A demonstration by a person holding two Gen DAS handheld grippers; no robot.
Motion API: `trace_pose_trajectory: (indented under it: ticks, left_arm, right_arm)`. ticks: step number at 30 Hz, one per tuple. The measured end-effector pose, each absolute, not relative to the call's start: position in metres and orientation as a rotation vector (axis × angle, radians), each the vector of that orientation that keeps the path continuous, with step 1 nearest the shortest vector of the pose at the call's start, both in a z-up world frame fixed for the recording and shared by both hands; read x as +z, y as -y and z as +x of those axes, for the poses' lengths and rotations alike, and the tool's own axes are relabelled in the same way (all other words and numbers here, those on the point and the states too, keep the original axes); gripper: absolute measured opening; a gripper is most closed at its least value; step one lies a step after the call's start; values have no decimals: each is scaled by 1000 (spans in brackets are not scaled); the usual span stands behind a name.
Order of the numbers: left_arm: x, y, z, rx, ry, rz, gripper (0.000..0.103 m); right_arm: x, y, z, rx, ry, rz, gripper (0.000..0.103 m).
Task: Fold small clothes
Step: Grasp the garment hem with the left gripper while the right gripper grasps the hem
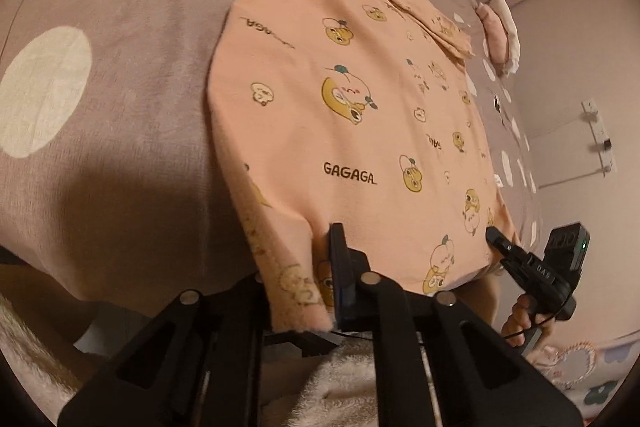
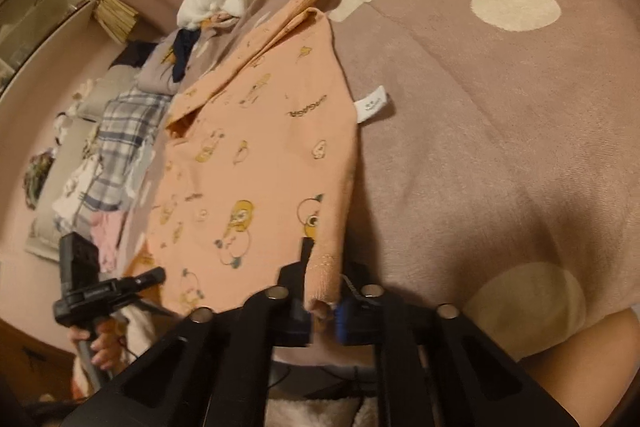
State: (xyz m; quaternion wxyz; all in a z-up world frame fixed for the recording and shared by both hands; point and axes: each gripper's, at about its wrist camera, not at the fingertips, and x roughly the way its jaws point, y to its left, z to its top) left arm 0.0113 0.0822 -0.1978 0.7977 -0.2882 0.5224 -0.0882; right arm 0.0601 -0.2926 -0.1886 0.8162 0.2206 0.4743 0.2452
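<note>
The peach printed shirt (image 1: 344, 115) lies flat on the dotted bedspread (image 1: 120, 75), its long axis running straight away from both grippers toward the collar at the far end. The left gripper (image 1: 334, 239) is closed on one near corner of the hem and the right gripper (image 2: 320, 283) is closed on the other, so each hand holds its own side. The coming fold, I judge, means carrying that near edge forward along the shirt's length.
</note>
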Motion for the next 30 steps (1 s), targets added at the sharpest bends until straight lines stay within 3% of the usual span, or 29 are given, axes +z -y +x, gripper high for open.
trace_pose_trajectory:
  ticks: [9, 30]
  left_arm:
    - [-183, -71, 9, -172, -1109, -522, 7]
    - [-129, -100, 36, -220, -927, -680, 3]
  right_arm:
    - [-179, 297, 54, 550, -949, 496, 7]
    - [-120, 285, 92, 660, -764, 524, 7]
